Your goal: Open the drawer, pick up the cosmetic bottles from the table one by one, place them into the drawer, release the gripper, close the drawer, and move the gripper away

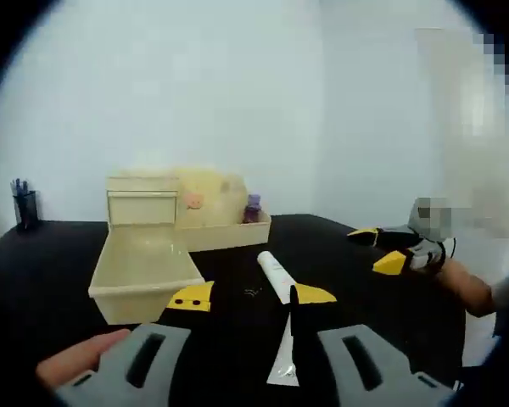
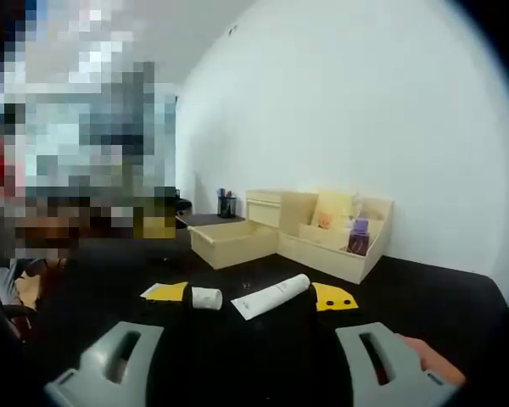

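Drawer [image 1: 144, 271] pulled open from the cream organiser [image 1: 187, 208] toward the worktop's [image 1: 34, 271] far edge. White cosmetic tube [image 1: 276, 275] lies mid-worktop, nothing between it and the drawer. Left gripper [image 1: 250, 298] and right gripper [image 2: 250, 297] both wide open, empty; purple bottle [image 2: 357, 236] in the organiser, pen cup [image 1: 23, 203] at far corner.

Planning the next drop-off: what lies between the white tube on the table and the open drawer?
In the left gripper view, only bare black table separates the white tube from the open drawer; nothing blocks the way.

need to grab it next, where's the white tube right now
The white tube lies flat on the black table, just right of the open drawer in the left gripper view, ahead of the left gripper.
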